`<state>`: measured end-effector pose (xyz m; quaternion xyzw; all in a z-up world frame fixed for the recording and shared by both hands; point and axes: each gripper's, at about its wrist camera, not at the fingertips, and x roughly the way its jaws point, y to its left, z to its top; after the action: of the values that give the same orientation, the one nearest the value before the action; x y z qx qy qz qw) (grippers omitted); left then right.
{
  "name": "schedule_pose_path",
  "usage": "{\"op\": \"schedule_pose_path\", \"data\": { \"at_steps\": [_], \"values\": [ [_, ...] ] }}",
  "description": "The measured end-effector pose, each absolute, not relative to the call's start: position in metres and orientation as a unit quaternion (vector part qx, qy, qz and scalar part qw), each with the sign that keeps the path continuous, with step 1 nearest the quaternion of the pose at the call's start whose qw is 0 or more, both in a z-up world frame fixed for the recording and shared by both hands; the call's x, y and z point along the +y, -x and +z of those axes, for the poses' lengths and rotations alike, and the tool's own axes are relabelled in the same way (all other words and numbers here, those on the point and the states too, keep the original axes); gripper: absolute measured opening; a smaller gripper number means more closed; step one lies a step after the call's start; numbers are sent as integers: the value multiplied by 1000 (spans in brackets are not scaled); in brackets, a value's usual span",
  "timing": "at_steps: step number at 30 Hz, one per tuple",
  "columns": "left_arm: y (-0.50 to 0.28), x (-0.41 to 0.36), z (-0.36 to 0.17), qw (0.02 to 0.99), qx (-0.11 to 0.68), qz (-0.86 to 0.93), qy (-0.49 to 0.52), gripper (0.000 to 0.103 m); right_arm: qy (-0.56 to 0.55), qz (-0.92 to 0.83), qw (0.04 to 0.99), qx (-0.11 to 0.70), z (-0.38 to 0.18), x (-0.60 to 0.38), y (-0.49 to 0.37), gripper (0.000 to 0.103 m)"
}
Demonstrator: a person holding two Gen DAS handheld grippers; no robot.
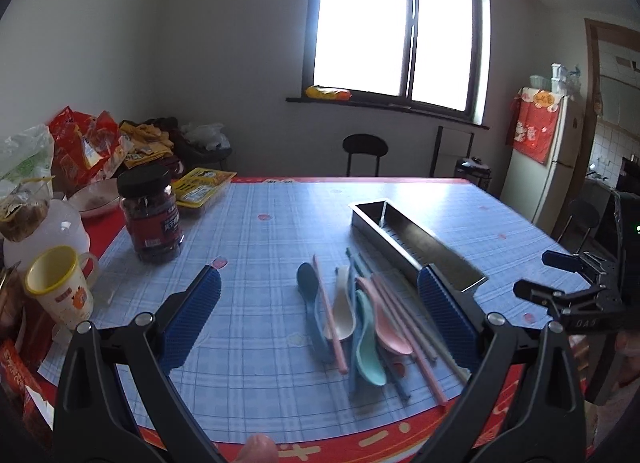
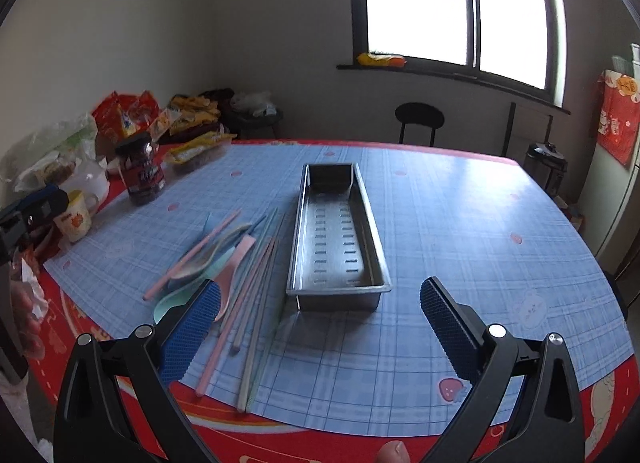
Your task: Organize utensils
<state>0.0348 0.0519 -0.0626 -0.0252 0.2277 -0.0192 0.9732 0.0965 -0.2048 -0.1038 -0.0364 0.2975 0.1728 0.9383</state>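
A pile of pastel spoons (image 1: 362, 319) and chopsticks (image 1: 404, 327) lies on the blue checked tablecloth; it also shows in the right wrist view (image 2: 224, 263). A long empty metal tray (image 1: 416, 245) with a slotted bottom stands to the right of the pile, and shows in the right wrist view (image 2: 338, 231). My left gripper (image 1: 320, 315) is open and empty, above the pile near the table's front edge. My right gripper (image 2: 320, 323) is open and empty, just in front of the tray's near end. The right gripper shows at the right in the left wrist view (image 1: 560, 283).
At the left of the table stand a dark-lidded jar (image 1: 150, 215), a yellow-rimmed cup (image 1: 60, 287), a white jug (image 1: 48, 231), a bowl and snack bags (image 1: 84, 147). Black chairs (image 1: 364, 151) and a fridge (image 1: 548, 151) stand beyond the table.
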Motion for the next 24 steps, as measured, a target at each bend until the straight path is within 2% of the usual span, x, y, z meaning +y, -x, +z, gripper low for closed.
{"op": "schedule_pose_path", "data": {
  "at_steps": [5,6,7,9,11,13,16,18,22,24],
  "values": [
    [-51,54,-87,966,257,-16,25,97,38,180,919,349,-141,-194,-116,97],
    [-53,54,-91,965,260,-10,22,97,36,180,915,359,-148,-193,-120,92],
    [-56,54,-95,965,261,-3,19,97,33,184,911,367,-152,-193,-122,76],
    [-58,55,-102,965,261,6,19,97,28,205,899,386,-163,-187,-127,57],
    [-62,61,-108,963,266,6,30,97,34,223,892,393,-171,-177,-128,47],
    [-66,67,-112,961,273,4,41,97,53,238,885,396,-175,-166,-129,27],
    [-68,74,-115,959,278,6,55,96,78,258,876,400,-177,-151,-127,13],
    [-69,79,-116,958,278,1,65,95,81,274,870,402,-177,-144,-128,10],
    [-71,81,-119,956,287,1,66,75,95,283,860,415,-180,-134,-134,7],
    [-72,82,-120,954,291,-2,68,74,102,276,858,422,-182,-131,-139,7]
  ]
}}
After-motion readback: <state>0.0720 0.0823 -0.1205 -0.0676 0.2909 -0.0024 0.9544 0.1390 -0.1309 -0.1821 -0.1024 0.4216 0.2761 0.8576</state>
